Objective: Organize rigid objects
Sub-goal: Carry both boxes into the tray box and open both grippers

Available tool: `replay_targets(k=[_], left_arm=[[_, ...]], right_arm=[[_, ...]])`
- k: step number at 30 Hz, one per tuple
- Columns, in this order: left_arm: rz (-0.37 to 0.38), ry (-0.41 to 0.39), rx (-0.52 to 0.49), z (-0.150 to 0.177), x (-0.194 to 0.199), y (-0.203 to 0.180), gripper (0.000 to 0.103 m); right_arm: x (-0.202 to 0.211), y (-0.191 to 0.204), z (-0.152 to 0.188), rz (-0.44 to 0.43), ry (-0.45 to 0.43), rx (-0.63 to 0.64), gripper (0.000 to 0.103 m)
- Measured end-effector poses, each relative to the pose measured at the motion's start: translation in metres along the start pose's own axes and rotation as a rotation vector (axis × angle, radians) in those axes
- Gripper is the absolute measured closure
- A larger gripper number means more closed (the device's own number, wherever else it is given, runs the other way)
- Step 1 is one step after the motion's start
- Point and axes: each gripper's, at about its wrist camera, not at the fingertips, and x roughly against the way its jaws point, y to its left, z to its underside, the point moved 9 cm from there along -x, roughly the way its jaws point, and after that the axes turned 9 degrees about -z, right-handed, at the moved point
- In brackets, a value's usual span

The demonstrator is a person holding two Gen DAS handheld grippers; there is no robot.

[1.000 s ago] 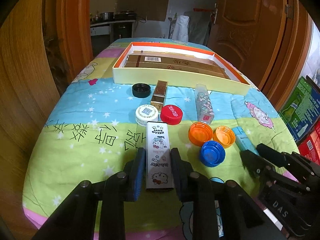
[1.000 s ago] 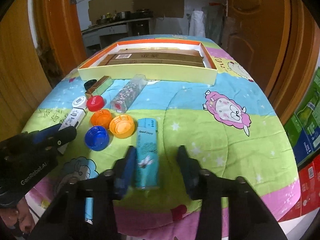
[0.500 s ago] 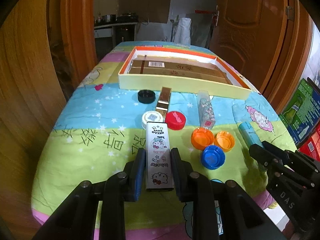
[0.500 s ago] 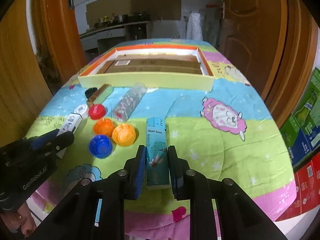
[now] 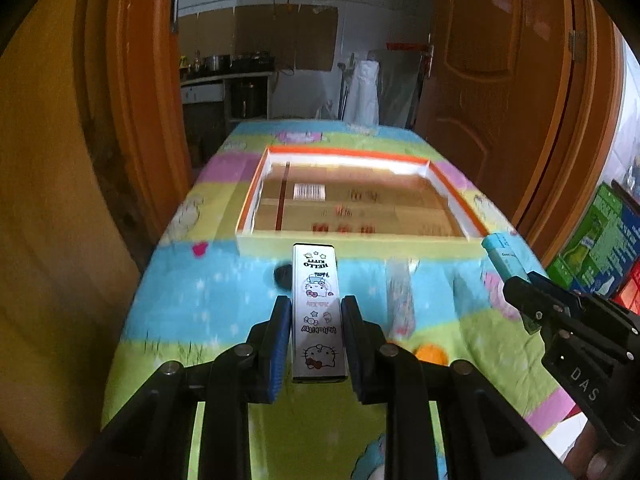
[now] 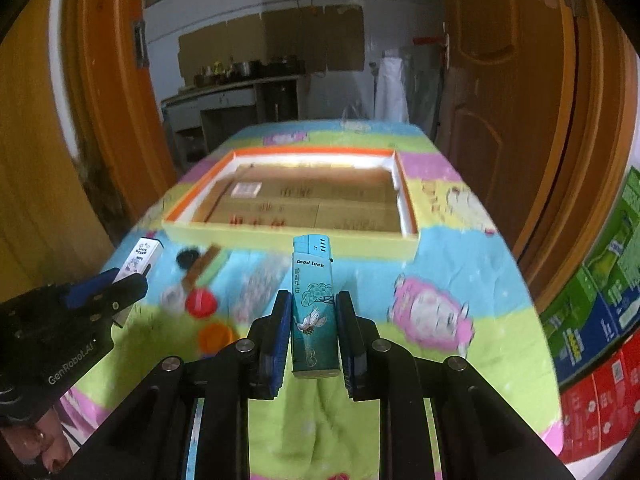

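The cartoon-print tablecloth (image 5: 208, 304) now lies well below both cameras, where a second ago it sat close under the fingers. The shallow orange-rimmed tray (image 5: 360, 240) is nearer the middle of both views. The left gripper (image 5: 316, 340), jaws clamped on the white Hello Kitty box (image 5: 318, 312), has lifted it off the cloth and carries it toward the tray's near wall. The right gripper (image 6: 314, 336), open a second ago, is closed on the teal lighter (image 6: 312, 308) and holds it up likewise. The red cap (image 6: 202, 303) and orange cap (image 6: 216, 336) remain on the cloth.
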Motion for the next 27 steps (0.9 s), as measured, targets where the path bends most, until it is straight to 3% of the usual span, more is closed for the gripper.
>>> replay_targets(k=[7, 17, 27], left_arm=[[-0.001, -0.038, 0.005, -0.056, -0.013, -0.009, 0.077], [0.008, -0.049, 0.012, -0.125, -0.047, -0.023, 0.077], [0.032, 0.043, -0.001, -0.157, -0.109, -0.033, 0.077]], right_arm=[[-0.005, -0.015, -0.053, -0.018, -0.044, 0.004, 0.08], [-0.046, -0.035, -0.117, -0.069, -0.032, -0.009, 0.08], [-0.11, -0.052, -0.155, -0.099, 0.039, -0.047, 0.08]])
